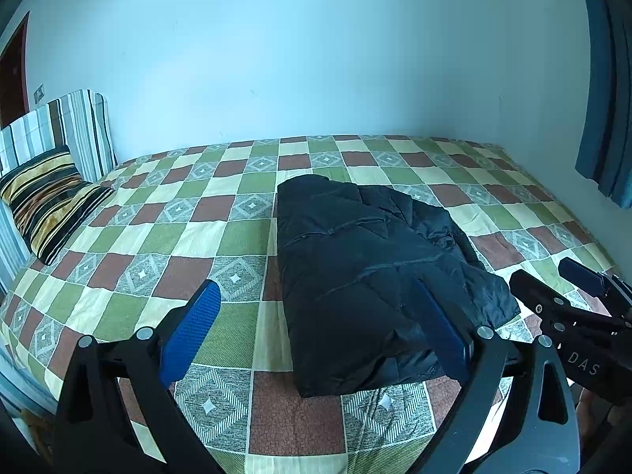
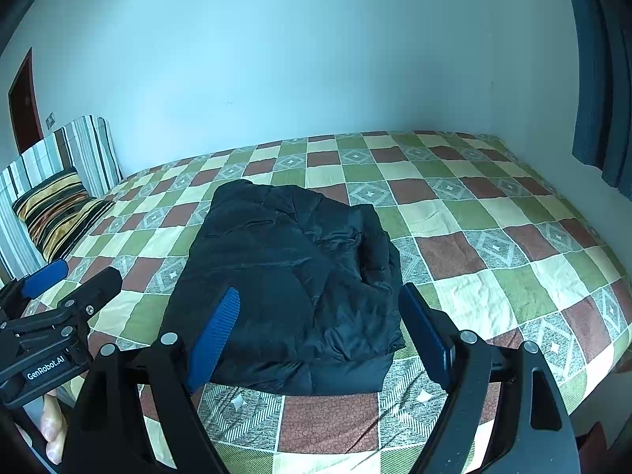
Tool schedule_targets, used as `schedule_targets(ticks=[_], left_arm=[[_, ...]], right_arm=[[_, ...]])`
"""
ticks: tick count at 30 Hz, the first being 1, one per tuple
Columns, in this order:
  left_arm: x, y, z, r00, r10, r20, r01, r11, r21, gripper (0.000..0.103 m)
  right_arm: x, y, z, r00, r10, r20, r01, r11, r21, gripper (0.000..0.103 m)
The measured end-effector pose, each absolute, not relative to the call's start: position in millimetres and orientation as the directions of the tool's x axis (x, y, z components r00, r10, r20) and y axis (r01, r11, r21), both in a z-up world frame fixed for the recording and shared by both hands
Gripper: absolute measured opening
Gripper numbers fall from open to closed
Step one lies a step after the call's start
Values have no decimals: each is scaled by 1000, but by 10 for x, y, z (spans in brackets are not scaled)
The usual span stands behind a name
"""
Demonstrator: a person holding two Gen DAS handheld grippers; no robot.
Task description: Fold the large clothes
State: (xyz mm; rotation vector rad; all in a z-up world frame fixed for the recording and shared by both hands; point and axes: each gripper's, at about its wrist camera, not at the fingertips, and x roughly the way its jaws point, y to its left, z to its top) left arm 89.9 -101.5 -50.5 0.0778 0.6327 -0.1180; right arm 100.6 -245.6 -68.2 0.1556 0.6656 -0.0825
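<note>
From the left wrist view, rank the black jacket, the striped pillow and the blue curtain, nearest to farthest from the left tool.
1. Black jacket, folded on the bed right beyond the left tool.
2. Striped pillow, far left at the headboard.
3. Blue curtain, far right, past the bed's far corner.

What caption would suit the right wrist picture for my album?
Open right gripper hovering before a folded black jacket on a checked bedspread, left gripper alongside.

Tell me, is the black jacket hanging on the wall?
No, the black jacket lies folded in a bundle on the checkered bedspread, away from the bare wall.
</note>
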Motion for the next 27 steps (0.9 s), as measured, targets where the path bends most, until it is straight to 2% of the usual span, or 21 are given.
schedule_targets(ticks=[27], left_arm=[[900,-964,-493,812,-68,-579,109,993,36,98]], right_arm=[[1015,-2425,-696,780,-28,-626,128,985,116,81]])
